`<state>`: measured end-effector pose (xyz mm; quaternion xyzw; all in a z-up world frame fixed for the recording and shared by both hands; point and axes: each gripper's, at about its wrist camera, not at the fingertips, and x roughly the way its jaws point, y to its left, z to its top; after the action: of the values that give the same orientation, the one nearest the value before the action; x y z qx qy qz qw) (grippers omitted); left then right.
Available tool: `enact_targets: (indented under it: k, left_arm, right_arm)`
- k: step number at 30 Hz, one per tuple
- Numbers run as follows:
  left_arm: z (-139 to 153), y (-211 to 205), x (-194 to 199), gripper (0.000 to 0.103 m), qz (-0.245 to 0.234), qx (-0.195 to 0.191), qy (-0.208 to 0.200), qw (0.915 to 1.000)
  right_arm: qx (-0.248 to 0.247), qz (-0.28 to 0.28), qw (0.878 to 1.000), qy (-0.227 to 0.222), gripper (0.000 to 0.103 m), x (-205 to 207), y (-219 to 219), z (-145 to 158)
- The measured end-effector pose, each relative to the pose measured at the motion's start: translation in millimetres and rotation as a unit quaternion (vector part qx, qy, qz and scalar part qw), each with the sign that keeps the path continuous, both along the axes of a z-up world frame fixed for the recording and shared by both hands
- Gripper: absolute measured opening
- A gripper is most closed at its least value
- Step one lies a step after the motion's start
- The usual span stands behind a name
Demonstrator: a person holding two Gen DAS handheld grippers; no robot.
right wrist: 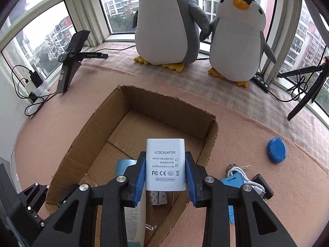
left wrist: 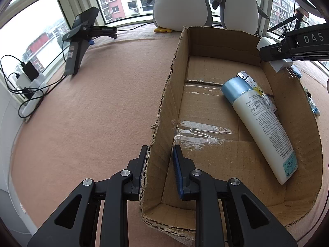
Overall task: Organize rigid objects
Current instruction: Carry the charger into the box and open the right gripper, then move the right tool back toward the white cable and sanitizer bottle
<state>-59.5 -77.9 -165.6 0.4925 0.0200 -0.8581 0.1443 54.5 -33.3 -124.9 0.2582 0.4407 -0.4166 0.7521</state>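
Note:
An open cardboard box (left wrist: 176,65) (right wrist: 211,131) lies on the pink cloth. My left gripper (left wrist: 160,154) is shut on the box's left wall, one finger outside and one inside. In the box lie a white bottle with a blue cap (left wrist: 263,123) (right wrist: 123,164) and a small patterned packet (left wrist: 246,78) (right wrist: 159,198). My right gripper (right wrist: 165,167) is shut on a white AC/DC adapter (right wrist: 165,164) and holds it over the box. In the left wrist view the right gripper's black body (left wrist: 296,45) and the adapter (left wrist: 265,42) hang above the box's far right corner.
Two plush penguins (right wrist: 166,20) (right wrist: 236,39) stand by the window behind the box. A black stand (left wrist: 82,37) and a power strip with cables (left wrist: 28,94) sit at the left. Right of the box lie a blue lid (right wrist: 276,149), a white cable (right wrist: 246,177) and a blue item (right wrist: 232,181). A tripod (right wrist: 308,86) stands far right.

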Motion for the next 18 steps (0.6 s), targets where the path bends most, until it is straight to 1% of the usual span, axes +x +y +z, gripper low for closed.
enact_targets:
  k: [4, 12, 14, 15, 16, 18]
  left_arm:
    - [0, 0, 0, 0.02, 0.0, -0.001, 0.0, 1.0]
    - [0, 2, -1, 0.02, 0.0, -0.006, 0.0, 1.0]
    - [0, 2, -1, 0.02, 0.0, -0.006, 0.0, 1.0]
    - [0, 2, -1, 0.02, 0.0, -0.007, 0.0, 1.0]
    - [0, 2, -1, 0.02, 0.0, -0.007, 0.0, 1.0]
    - [-1, 2, -1, 0.02, 0.0, -0.007, 0.0, 1.0]
  right_arm:
    - [0.001, -0.003, 1.0, 0.006, 0.032, 4, -8, -8]
    - [-0.002, 0.002, 1.0, 0.004, 0.032, 7, -13, -9]
    - [-0.005, 0.006, 1.0, 0.002, 0.046, 7, -13, -8]
    - [-0.007, 0.007, 1.0, 0.0, 0.061, 7, -12, -7]
    - [-0.012, 0.007, 1.0, -0.001, 0.068, 6, -11, -5]
    - [-0.02, 0.01, 1.0, -0.001, 0.068, 7, -9, -2]
